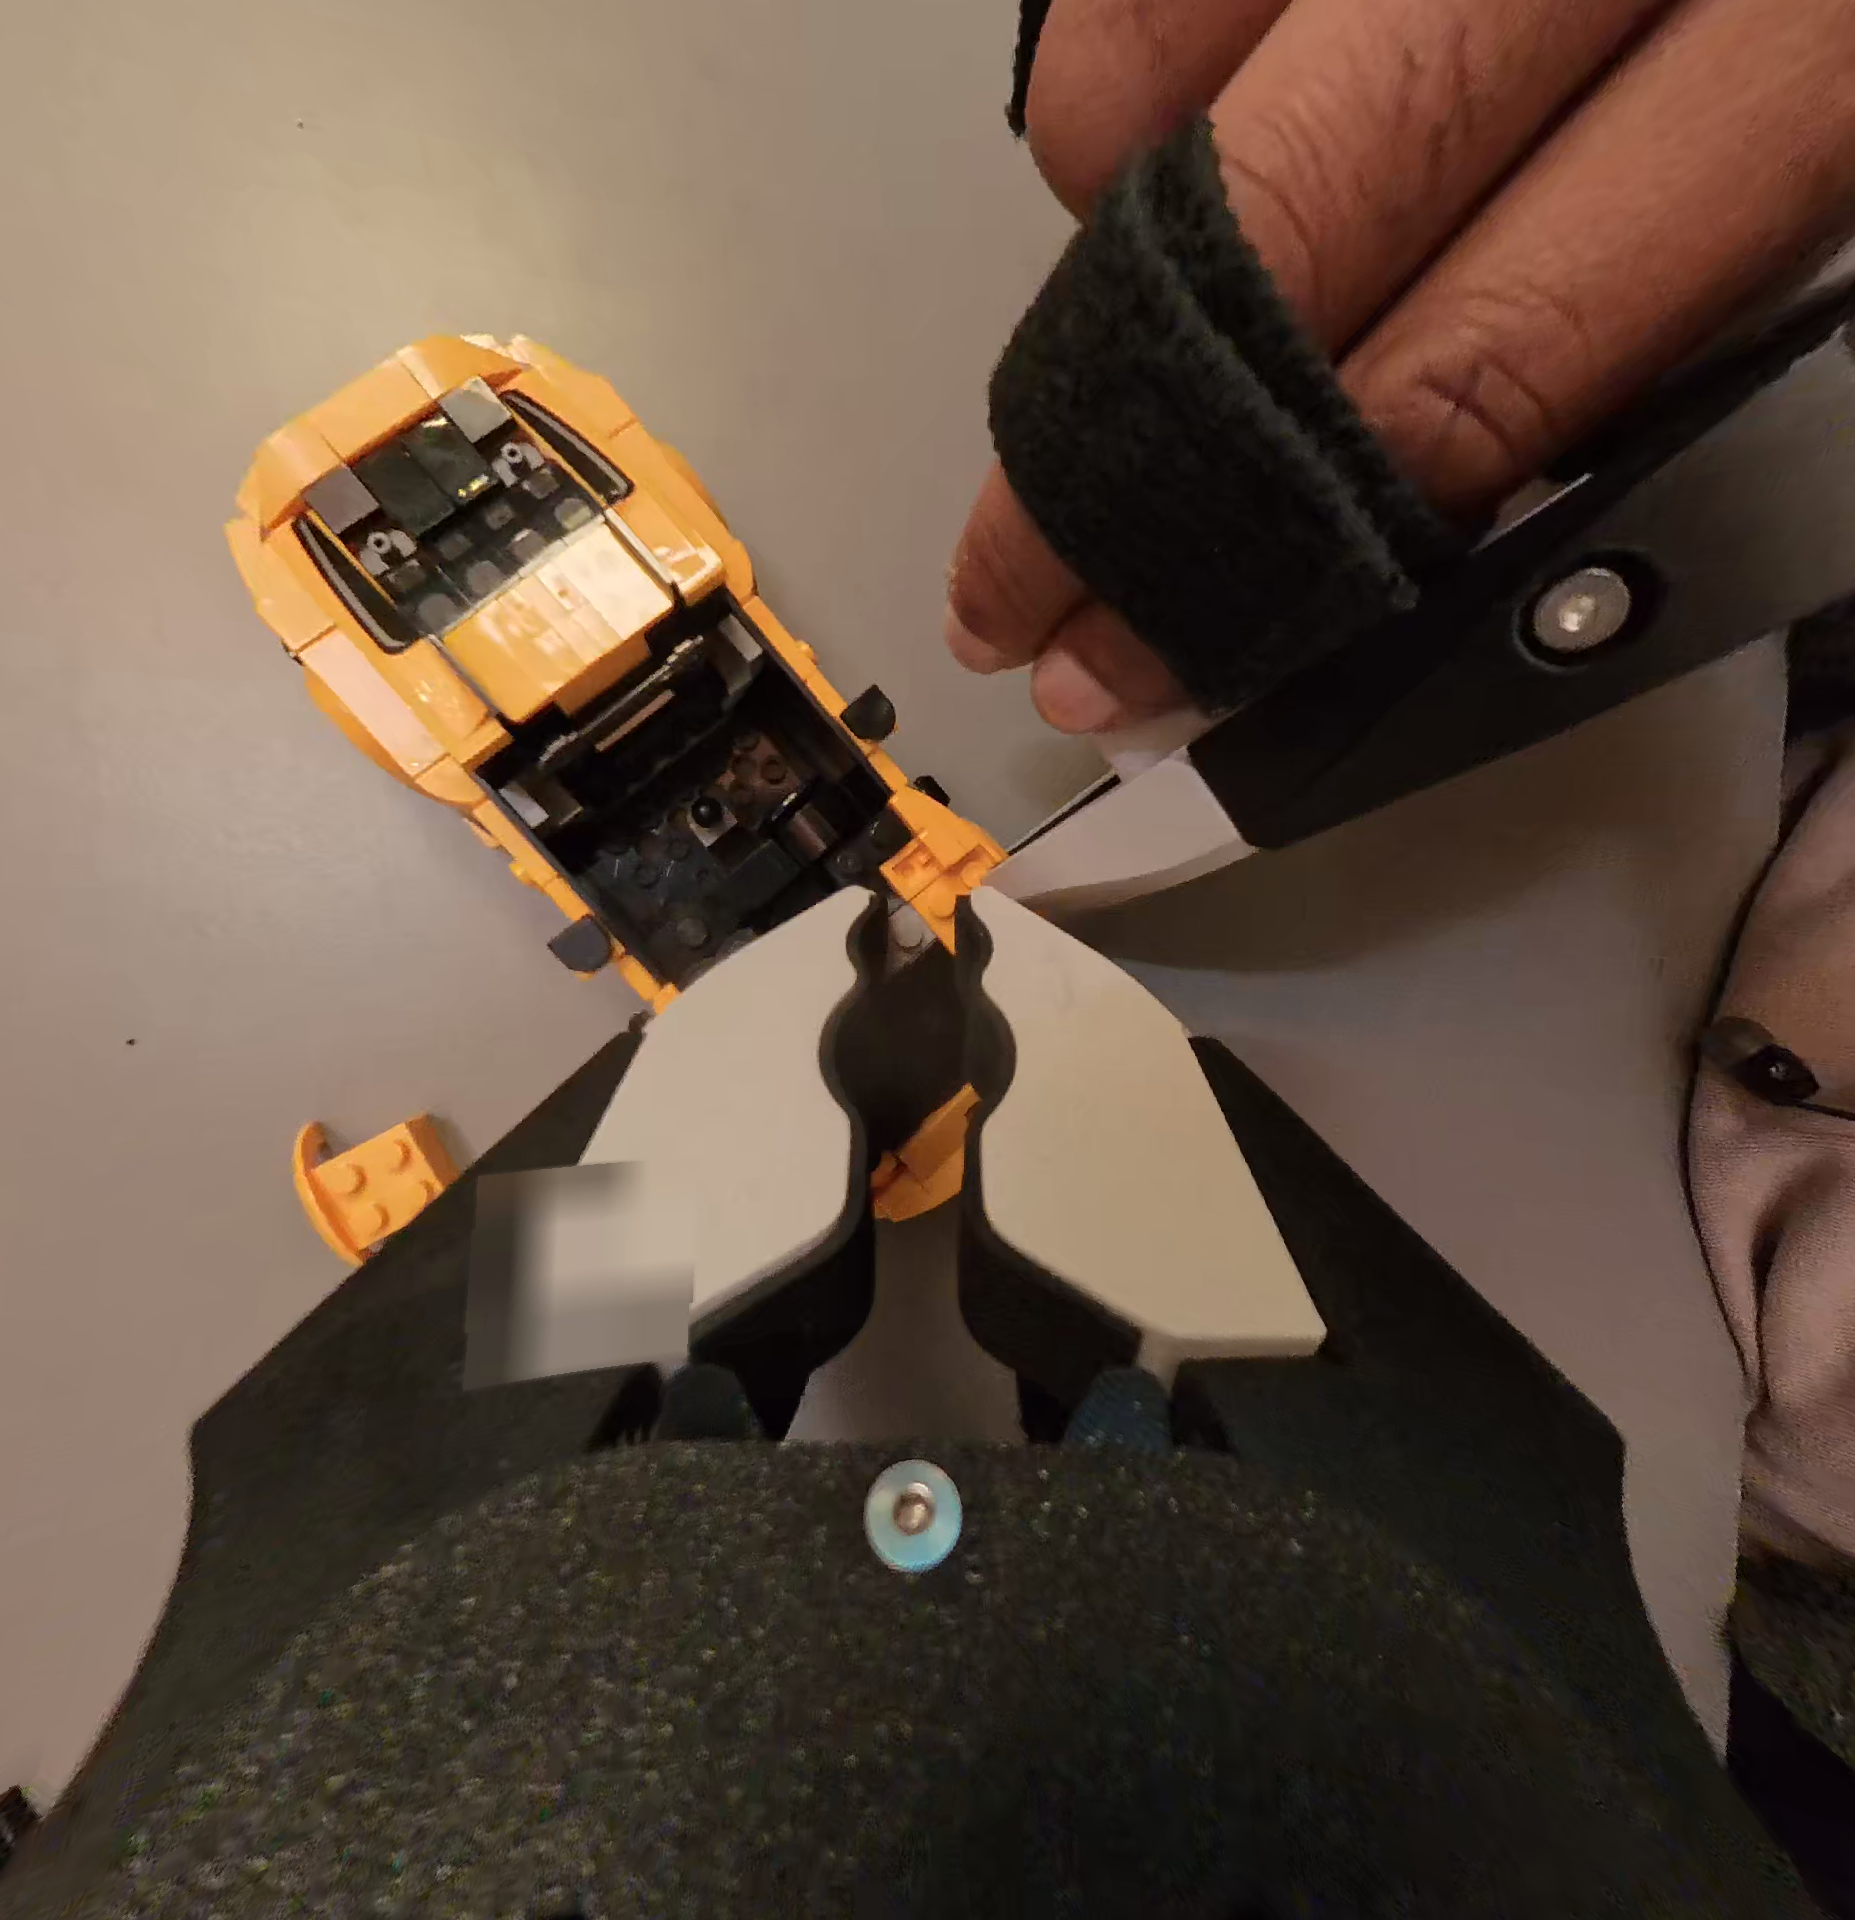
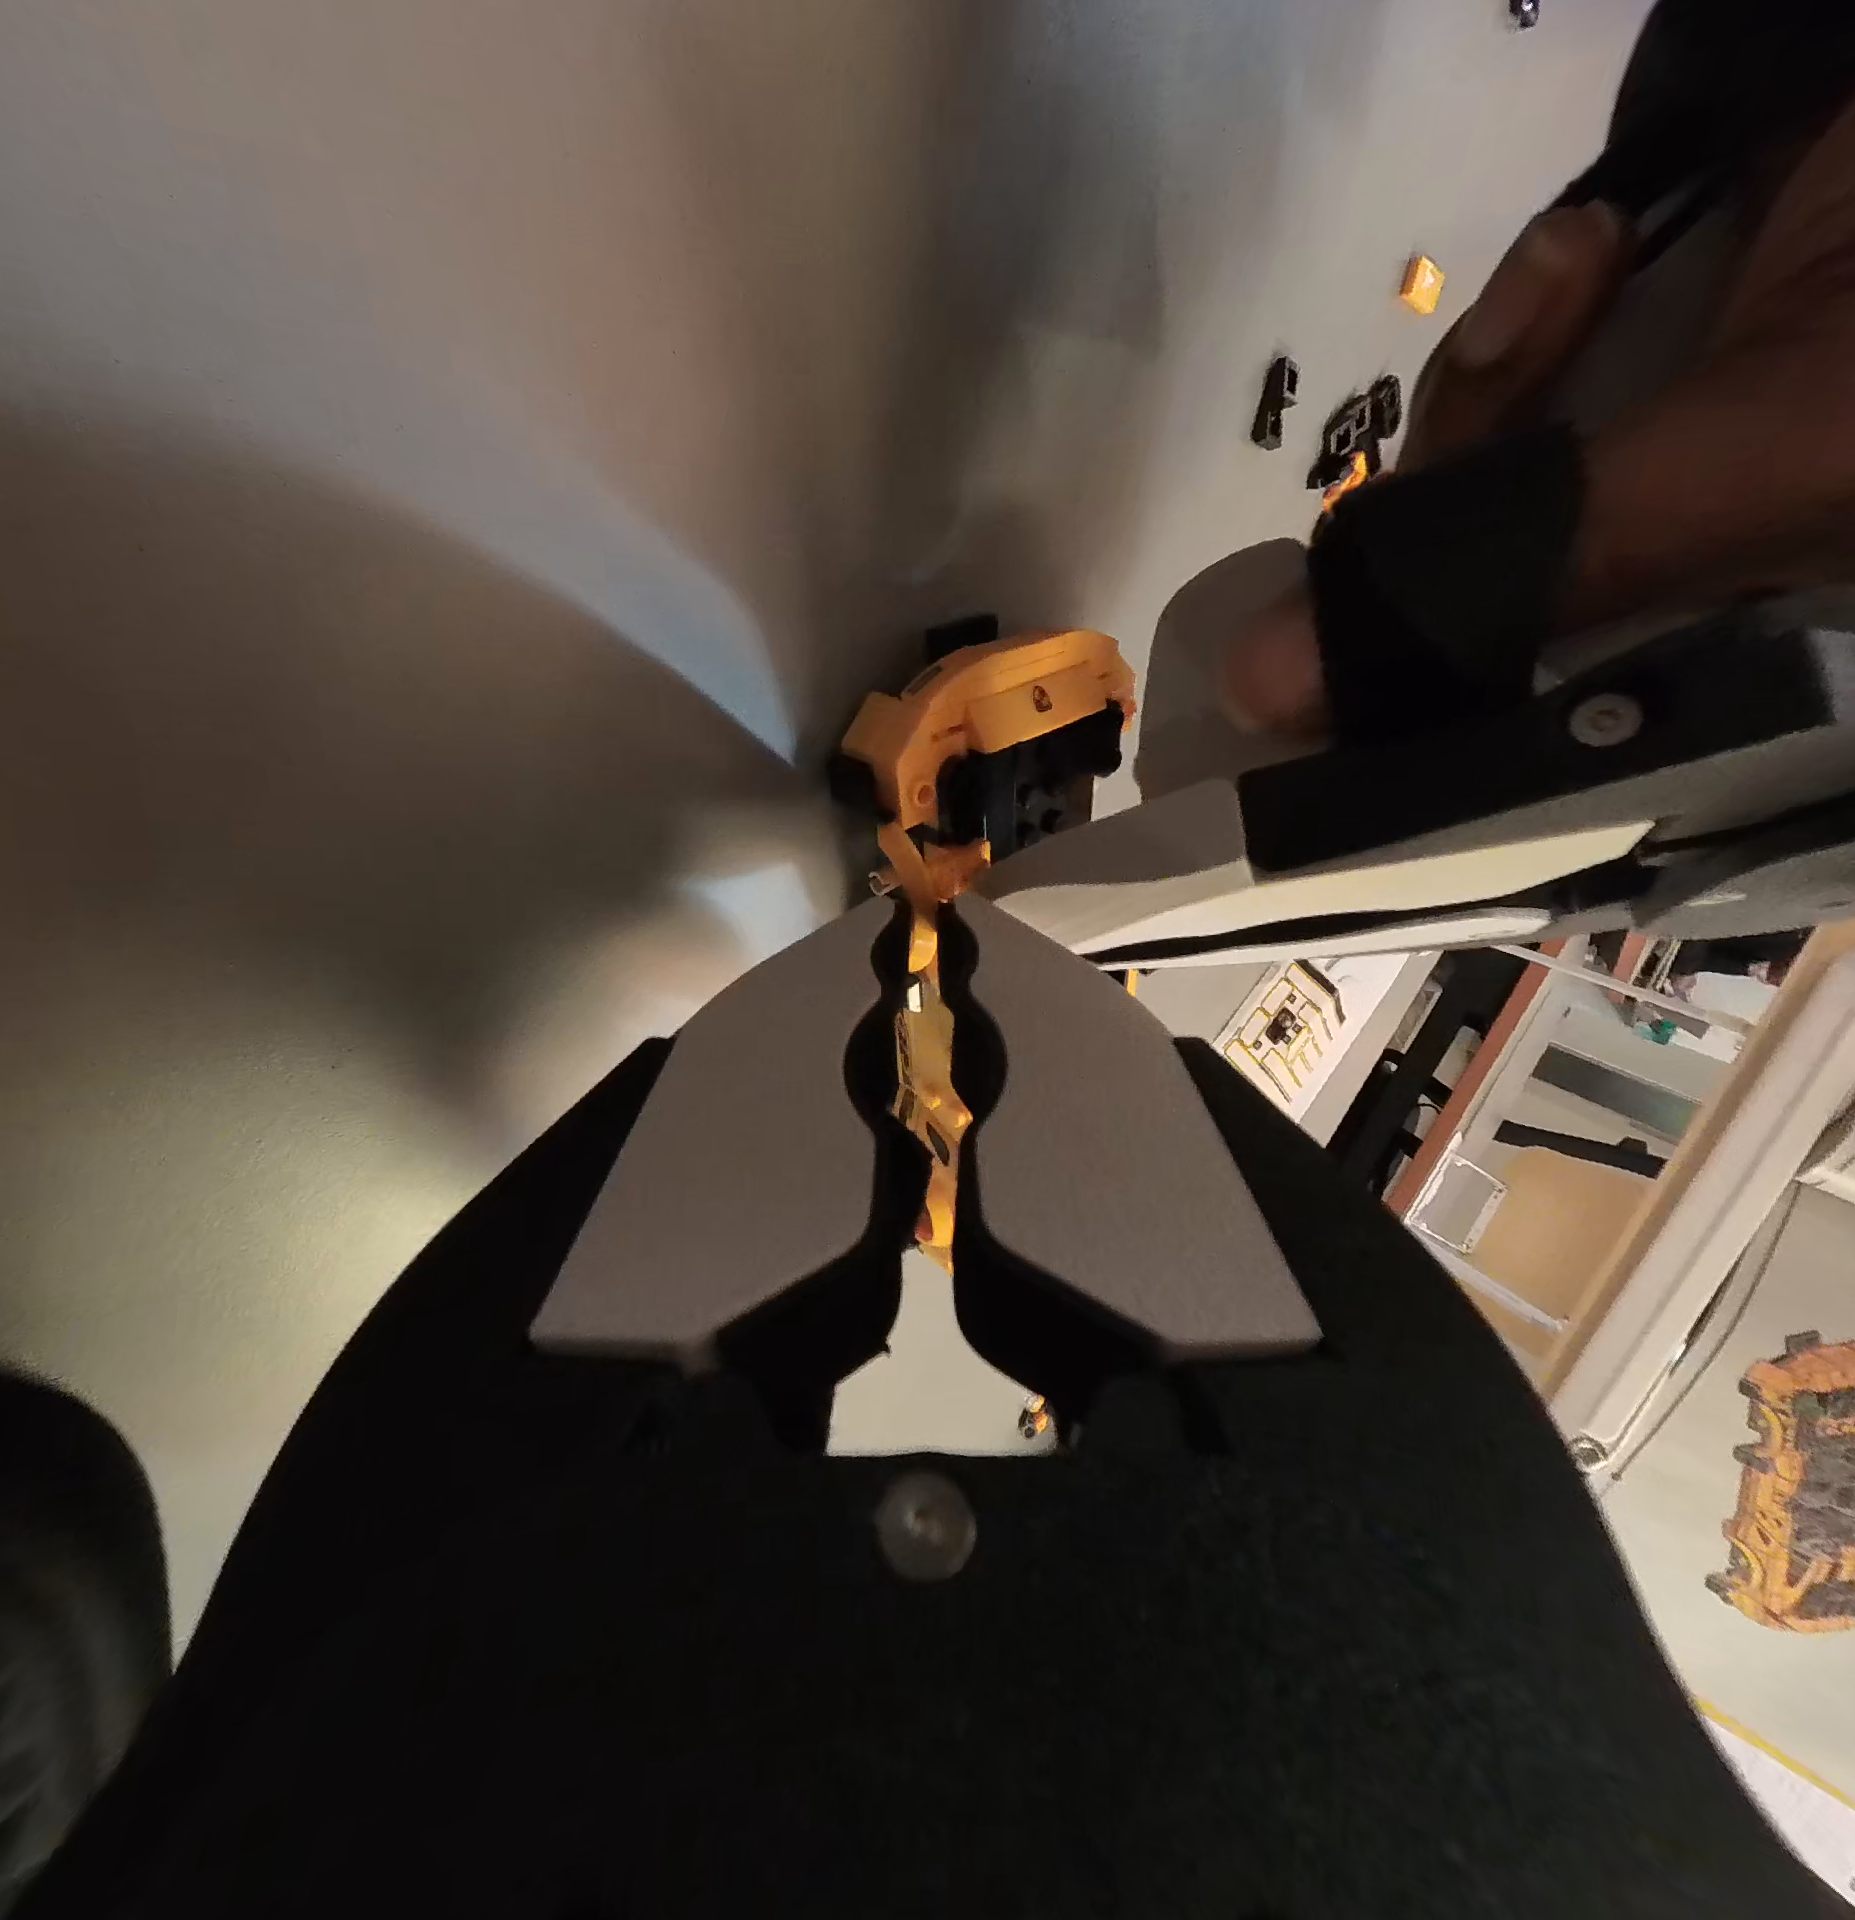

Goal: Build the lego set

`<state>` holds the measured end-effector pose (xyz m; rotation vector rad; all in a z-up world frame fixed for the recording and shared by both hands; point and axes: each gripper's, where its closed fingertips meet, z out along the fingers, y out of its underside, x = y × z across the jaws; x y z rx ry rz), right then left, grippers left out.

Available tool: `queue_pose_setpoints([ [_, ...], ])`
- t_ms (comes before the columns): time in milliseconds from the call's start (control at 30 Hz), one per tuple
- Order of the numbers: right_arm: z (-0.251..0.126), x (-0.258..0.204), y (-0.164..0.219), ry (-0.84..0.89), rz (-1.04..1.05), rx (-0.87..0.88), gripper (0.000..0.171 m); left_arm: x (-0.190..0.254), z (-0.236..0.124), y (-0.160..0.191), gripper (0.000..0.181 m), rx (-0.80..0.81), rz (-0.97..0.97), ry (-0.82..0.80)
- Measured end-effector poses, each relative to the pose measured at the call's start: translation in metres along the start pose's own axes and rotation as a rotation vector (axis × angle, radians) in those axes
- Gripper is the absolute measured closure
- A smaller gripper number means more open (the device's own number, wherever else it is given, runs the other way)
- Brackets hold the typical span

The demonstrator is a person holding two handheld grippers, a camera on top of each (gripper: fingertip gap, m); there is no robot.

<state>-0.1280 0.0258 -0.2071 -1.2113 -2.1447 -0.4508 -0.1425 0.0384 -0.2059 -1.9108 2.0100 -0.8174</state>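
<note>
Left wrist view: left gripper (image 1: 918,914) nearly closed, pinching the rear corner of the orange lego car (image 1: 549,665) on the grey table (image 1: 175,260) — loose orange piece (image 1: 367,1179) beside it. Right wrist view: right gripper (image 2: 928,914) clamped on the car's edge — left gripper alongside.

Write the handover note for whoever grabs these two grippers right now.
Left gripper: jaws shut on the rear corner of the orange car, steadying it on the table.
Right gripper: jaws shut on a thin orange piece, its tip at that same rear corner.
Both tips meet at the car's rear edge.
Done: front, windscreen and roof are built. The rear bay is open, with black studs exposed.
Left: seat the held piece, then cover the rear.
A loose orange studded part lies beside the left gripper. More black pieces and a small orange tile lie farther off on the table.
</note>
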Motion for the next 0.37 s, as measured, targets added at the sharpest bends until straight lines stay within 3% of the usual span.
queue_pose_setpoints([
  [367, 0.0005, 0.0016, 0.0013, 0.011, 0.014, -0.015, 0.166, -0.0023, -0.0009, 0.0024, 0.171, 0.019, 0.008, -0.017],
])
